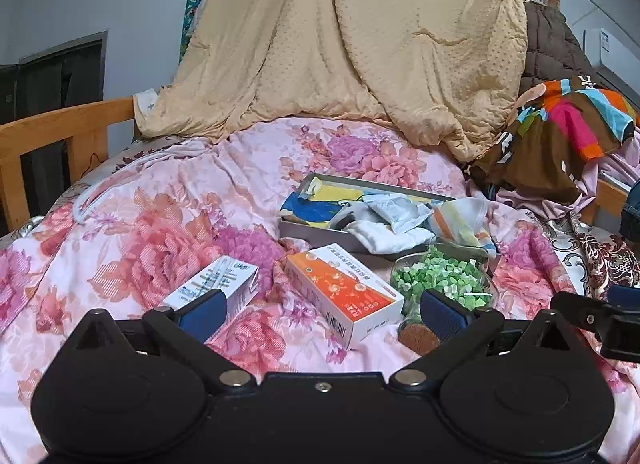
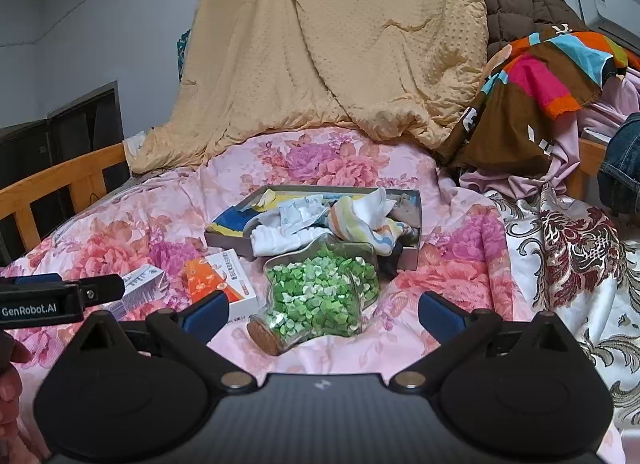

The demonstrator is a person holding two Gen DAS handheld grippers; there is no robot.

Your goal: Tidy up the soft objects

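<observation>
A grey tray lies on the floral bed cover and holds soft cloths: a blue and yellow one, white socks and a striped cloth hanging over its rim. My left gripper is open and empty, low over the bed before the tray. My right gripper is open and empty, just behind the glass jar. The right gripper shows at the edge of the left wrist view, and the left gripper shows at the edge of the right wrist view.
A glass jar of green bits with a cork lies in front of the tray. An orange and white box and a white box lie left of it. A beige quilt, colourful clothes and a wooden bed rail border the bed.
</observation>
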